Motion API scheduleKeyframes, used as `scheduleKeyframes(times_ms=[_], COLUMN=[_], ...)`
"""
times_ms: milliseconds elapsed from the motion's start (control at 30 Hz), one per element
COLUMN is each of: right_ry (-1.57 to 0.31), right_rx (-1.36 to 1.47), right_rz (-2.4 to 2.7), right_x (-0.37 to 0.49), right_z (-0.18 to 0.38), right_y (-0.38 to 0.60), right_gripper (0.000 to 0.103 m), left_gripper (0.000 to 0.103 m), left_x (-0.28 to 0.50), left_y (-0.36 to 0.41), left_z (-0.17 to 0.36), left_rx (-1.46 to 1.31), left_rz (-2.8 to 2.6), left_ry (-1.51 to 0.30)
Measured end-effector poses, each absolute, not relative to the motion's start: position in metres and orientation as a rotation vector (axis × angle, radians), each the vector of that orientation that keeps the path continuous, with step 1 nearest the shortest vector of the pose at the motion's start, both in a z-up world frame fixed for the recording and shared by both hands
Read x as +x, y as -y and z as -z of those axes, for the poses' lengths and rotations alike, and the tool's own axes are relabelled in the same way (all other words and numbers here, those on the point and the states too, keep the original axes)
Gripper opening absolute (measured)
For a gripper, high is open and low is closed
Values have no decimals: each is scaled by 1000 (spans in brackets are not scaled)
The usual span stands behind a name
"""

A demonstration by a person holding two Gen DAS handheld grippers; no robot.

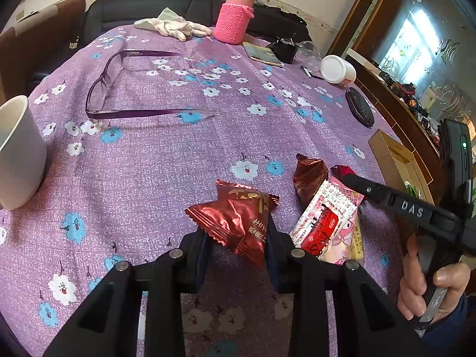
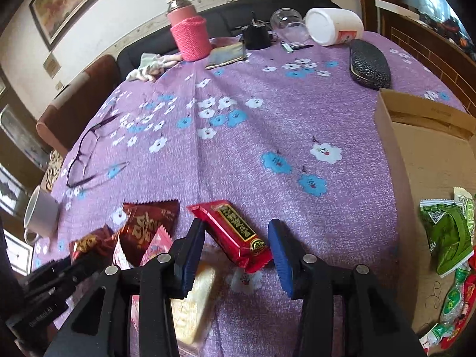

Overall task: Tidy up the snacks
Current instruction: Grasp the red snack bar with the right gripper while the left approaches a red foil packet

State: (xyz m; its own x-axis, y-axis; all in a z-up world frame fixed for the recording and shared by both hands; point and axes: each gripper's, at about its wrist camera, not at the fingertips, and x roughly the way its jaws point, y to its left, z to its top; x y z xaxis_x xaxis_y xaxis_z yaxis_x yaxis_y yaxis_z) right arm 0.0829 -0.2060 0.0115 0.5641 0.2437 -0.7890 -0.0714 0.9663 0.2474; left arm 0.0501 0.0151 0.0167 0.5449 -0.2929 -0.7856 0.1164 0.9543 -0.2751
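The left gripper (image 1: 238,235) pinched a dark red snack packet (image 1: 238,217), seemingly lifting it boxward; the right gripper (image 2: 238,248) gaped around a bright red bar (image 2: 235,232), the cardboard box (image 2: 422,136) to its right.

The cardboard box (image 2: 416,154) and white mug (image 1: 17,151) are cut off by frame edges.

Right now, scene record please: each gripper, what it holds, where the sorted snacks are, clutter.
left gripper: shut on dark red snack packet
right gripper: open, around bright red snack bar, not clamped
unsorted: pink-white packet, brown-red packet
box: cardboard, holds green snack packets
clutter: glasses, mug, pink bottle, white jar
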Motion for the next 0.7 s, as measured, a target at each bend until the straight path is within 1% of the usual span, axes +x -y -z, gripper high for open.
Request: scheduleKeyframes(times_ms=[133, 200, 333, 700], right_ry=[-930, -922, -912, -901], right_rx=[166, 176, 185, 176], right_rz=[-185, -195, -210, -229], right_x=[77, 75, 72, 72], right_z=[-11, -10, -11, -9], right_y=[201, 202, 204, 203], right_gripper=[38, 32, 25, 26], left_gripper=[31, 31, 31, 33], left_x=[50, 50, 51, 51], left_y=[-15, -15, -15, -15], left_z=[-17, -17, -17, -16], left_rx=[-196, -200, -208, -218], left_rz=[245, 244, 251, 247], left_ry=[-963, -959, -957, -950])
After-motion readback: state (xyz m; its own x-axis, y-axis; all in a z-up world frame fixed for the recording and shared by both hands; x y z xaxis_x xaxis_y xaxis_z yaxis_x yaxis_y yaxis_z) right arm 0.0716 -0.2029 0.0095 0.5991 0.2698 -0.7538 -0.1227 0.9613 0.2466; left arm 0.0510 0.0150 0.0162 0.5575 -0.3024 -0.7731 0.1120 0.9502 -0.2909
